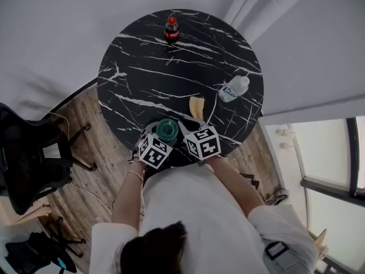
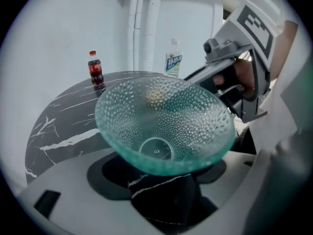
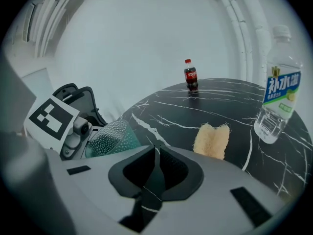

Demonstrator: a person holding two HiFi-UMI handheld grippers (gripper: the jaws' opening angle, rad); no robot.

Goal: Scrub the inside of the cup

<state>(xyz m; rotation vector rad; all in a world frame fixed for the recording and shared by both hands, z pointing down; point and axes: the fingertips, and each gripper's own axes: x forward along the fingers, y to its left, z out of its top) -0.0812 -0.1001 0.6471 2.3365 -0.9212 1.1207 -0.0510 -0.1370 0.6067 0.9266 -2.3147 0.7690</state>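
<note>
A teal dimpled glass cup (image 1: 167,129) hangs at the near edge of the round table, tilted, its mouth facing the left gripper view's camera (image 2: 164,124). My left gripper (image 2: 161,175) is shut on the cup's lower part, jaws standing wide round it. The right gripper view shows the cup (image 3: 110,137) beside the left gripper (image 3: 80,126). My right gripper (image 3: 156,153) is shut with nothing in it, just right of the cup (image 1: 186,125). A yellow sponge (image 3: 211,140) lies flat on the table just beyond it (image 1: 196,106).
The black marble table (image 1: 148,79) carries a cola bottle (image 1: 171,29) at its far edge and a water bottle (image 1: 234,88) lying at the right. A black chair (image 1: 28,158) stands to the left on the wooden floor. White walls stand behind the table.
</note>
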